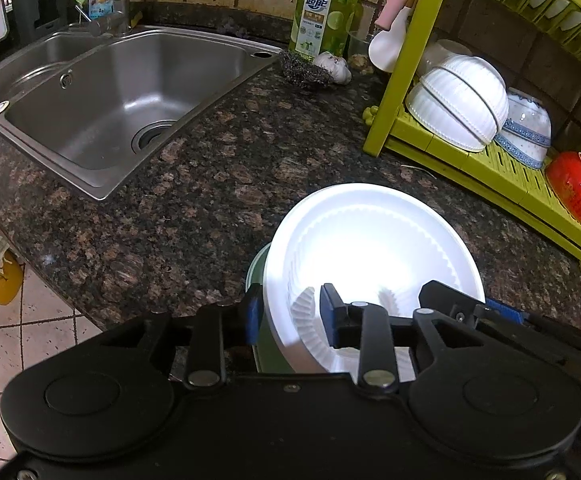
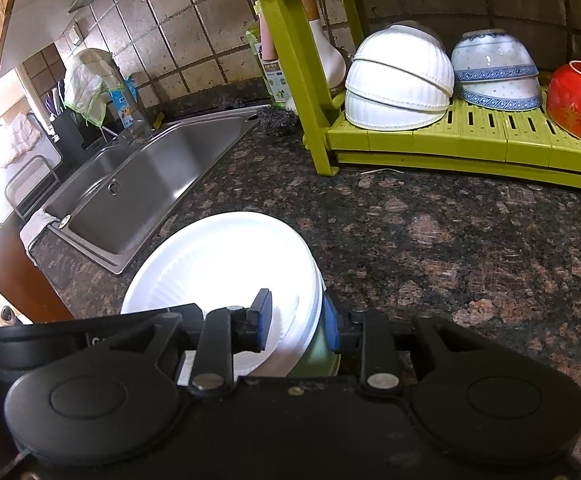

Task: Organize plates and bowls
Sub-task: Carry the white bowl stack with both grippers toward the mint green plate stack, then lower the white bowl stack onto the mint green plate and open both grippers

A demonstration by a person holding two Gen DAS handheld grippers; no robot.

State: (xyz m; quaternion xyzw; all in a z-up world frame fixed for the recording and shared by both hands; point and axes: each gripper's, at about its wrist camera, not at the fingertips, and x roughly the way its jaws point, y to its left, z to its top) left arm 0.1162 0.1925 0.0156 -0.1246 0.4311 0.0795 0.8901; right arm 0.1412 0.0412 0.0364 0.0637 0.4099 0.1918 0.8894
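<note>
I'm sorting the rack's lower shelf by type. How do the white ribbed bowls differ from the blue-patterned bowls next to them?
The white ribbed bowls are plain white with vertical ridges; the blue-patterned bowls carry blue bands near their rims. The white ribbed bowls look wider and sit at the shelf's post end, while the blue-patterned bowls sit between them and the red bowl. Both are two-bowl stacks, mouth down on the green rack.

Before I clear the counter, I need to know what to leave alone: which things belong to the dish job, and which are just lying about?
Job: white plates, green dish under them, rack, white bowls, blue-patterned bowls, red bowl, left gripper, right gripper.

Lying about: soap bottle, scrubber, garlic, sink.
</note>
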